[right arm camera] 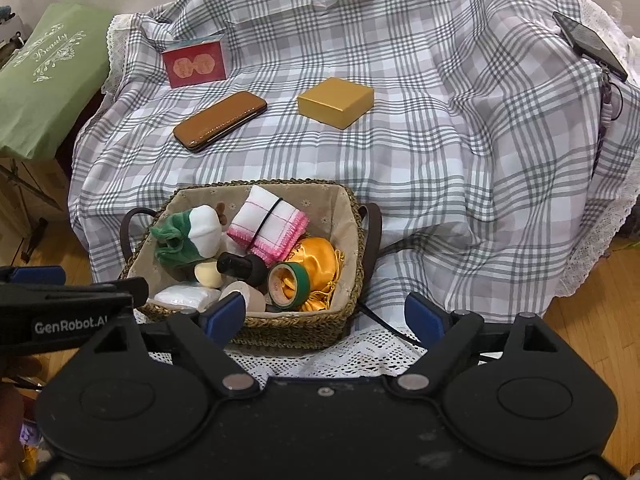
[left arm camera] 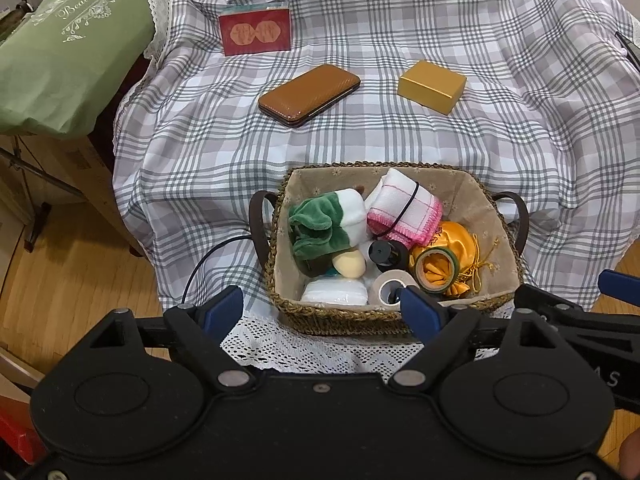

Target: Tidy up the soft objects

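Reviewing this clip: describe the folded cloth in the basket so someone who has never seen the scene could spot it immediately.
Find the woven basket at the near edge of the plaid tablecloth. In its far half, right of the green-and-white plush toy, lies the folded cloth. It alone is white with thin pink grid lines, a fuzzy pink edge and a black elastic band around it.

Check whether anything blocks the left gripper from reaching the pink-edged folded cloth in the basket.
Partly. The left gripper hangs open at the near rim of the basket. The tape roll and dark bottle lie between it and the folded cloth; from above, nothing covers the cloth.
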Available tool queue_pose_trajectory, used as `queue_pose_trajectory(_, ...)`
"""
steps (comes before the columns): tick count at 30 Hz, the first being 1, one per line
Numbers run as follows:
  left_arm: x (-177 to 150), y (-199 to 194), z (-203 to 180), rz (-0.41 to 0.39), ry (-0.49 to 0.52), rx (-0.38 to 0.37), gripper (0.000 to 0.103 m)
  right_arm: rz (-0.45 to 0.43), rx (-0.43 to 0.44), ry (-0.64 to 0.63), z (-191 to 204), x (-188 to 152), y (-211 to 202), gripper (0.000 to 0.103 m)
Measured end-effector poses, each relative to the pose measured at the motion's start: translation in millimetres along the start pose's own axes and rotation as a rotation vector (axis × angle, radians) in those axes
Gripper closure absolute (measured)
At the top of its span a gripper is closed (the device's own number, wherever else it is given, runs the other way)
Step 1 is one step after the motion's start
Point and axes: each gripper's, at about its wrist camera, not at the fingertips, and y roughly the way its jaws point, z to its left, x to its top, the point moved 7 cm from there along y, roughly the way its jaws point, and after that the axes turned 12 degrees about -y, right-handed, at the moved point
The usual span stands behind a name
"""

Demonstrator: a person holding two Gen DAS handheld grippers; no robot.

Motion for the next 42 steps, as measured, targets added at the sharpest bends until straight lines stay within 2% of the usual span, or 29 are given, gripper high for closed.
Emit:
queue_pose_trajectory(15, -5.1, -1.4, 8.0, 0.011, -0.034, -0.003, 0.020, 0.006, -0.009, -0.024, 5.0, -0.4, -1.6, 0.012)
queue_pose_trajectory(42, -6.8, 2.3, 8.1, 0.047, -0.036, -0.001, 0.020, 0.023, -0.003, -0.010, 2.1, -0.3, 1.7, 0.011)
